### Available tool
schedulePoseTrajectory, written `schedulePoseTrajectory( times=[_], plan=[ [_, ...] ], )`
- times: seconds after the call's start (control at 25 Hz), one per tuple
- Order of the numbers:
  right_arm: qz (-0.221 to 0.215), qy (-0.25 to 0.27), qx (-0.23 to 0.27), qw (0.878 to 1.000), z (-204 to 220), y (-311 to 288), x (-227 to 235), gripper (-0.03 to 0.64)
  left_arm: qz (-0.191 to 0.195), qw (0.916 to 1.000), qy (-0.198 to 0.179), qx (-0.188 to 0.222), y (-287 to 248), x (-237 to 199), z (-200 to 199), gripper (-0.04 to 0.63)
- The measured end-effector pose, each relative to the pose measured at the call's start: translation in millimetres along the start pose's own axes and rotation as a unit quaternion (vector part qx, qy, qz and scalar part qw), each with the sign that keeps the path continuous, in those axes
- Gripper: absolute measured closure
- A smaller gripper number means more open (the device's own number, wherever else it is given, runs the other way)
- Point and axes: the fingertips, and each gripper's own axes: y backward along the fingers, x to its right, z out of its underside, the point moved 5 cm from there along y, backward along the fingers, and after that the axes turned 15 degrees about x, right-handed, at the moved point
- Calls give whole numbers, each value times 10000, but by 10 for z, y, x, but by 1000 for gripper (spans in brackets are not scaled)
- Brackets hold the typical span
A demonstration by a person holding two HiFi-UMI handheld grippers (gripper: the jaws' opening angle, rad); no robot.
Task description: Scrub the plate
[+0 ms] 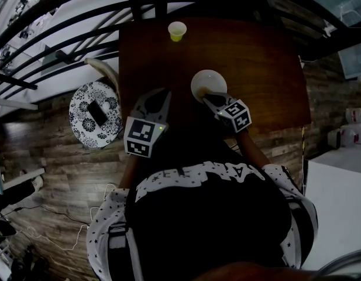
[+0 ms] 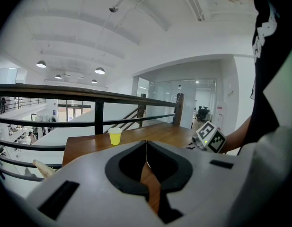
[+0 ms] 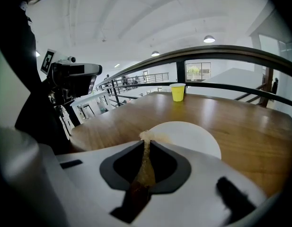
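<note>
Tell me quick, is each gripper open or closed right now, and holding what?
Left gripper: closed, holding nothing.
Right gripper: closed on a thin tan pad, its tip by the white plate.

Head cam sits up top and looks steeply down, with the brown wooden table at 12 o'clock. The left gripper cam rides low and faces across the tabletop, small yellow plastic cup at 11 o'clock. The right gripper cam hugs the table too, round white plate close ahead, just past the tan fuzzy pad pinched in its jaws. All three views share that cup.
</note>
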Motion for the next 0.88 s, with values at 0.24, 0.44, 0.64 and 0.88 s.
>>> schedulePoseTrajectory(
  times=[0.24,0.44,0.64,0.88],
  plan=[
    [-99,-147,47,9998,-7,12,-54,572,26,10000,-1,-11,-4,12,3,581],
    [-255,-181,89,9995,-21,23,-110,572,40,10000,-5,-11,-7,25,7,581],
    [-616,-117,142,9979,-29,18,-218,572,29,10000,0,-14,-4,16,11,581],
    [-840,-119,114,9963,-31,-4,-290,572,54,10000,9,-12,-21,18,6,581]
  ],
)
